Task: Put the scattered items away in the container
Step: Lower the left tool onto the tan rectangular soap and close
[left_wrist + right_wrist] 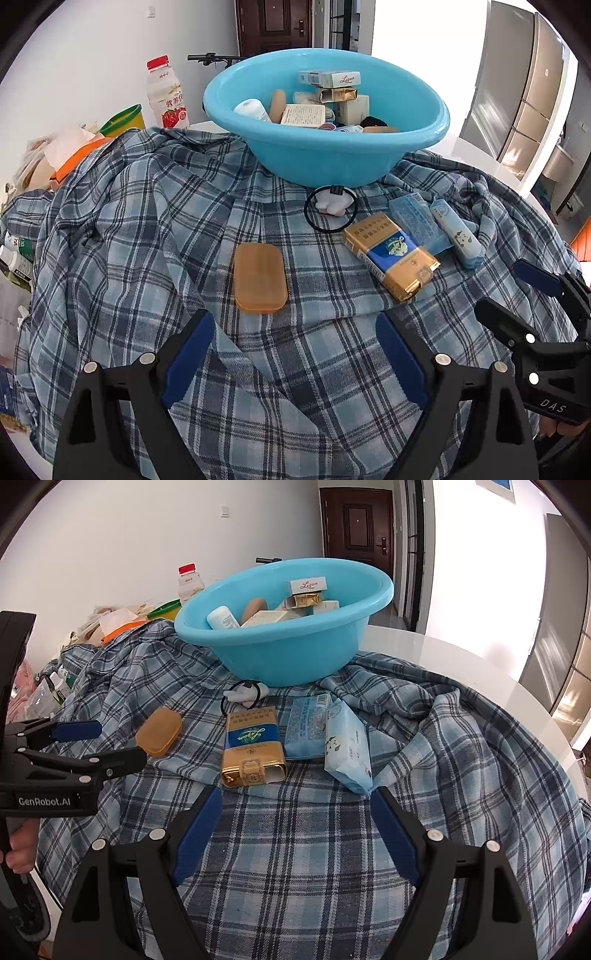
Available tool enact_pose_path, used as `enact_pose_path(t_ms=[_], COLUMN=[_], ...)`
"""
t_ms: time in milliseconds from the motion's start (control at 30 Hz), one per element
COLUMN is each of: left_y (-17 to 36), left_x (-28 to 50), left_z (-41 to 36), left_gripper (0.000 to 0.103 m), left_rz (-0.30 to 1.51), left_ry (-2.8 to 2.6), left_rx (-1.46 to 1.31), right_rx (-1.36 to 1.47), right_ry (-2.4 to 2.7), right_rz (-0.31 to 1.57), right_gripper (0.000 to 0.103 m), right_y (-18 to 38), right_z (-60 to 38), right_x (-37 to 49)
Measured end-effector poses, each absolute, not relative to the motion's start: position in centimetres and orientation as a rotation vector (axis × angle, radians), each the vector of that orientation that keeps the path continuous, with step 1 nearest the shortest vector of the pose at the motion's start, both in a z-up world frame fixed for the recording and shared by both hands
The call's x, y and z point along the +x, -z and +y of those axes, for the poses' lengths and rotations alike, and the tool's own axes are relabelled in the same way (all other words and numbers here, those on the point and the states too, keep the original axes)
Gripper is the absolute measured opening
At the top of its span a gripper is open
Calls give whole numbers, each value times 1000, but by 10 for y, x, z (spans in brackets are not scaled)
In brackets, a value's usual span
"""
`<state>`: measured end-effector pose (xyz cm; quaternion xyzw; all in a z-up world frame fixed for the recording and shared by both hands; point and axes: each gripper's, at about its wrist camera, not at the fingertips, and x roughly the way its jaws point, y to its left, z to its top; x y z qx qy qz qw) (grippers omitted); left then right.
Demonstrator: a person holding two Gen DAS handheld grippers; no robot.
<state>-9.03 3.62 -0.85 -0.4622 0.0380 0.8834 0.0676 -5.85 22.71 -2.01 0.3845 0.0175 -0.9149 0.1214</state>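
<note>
Both grippers hang low over the plaid shirt [147, 229], fingers wide apart, holding nothing. The left gripper [295, 354] has the orange case [259, 277] at 12 o'clock. The right gripper [295, 834] has the gold pack [252, 746] at 12 o'clock. The blue bowl [295, 657] hides part of the hair tie [243, 695].

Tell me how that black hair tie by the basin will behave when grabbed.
The black hair tie looks thin and floppy, so it will probably sag and deform. Its white charm may swing. Lying flat on the plaid cloth, it could snag fabric.
</note>
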Motion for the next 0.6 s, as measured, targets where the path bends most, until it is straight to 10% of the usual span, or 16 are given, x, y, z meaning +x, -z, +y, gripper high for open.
enact_pose_path(t_ms=[600], left_y=[47], left_x=[-157], left_z=[20], left_gripper=[91], left_rz=[114], left_ry=[-2635], left_rx=[-1423], right_rx=[1145], right_ry=[2728], right_rz=[-14], right_gripper=[81], right_y=[17], right_z=[250], right_x=[-59])
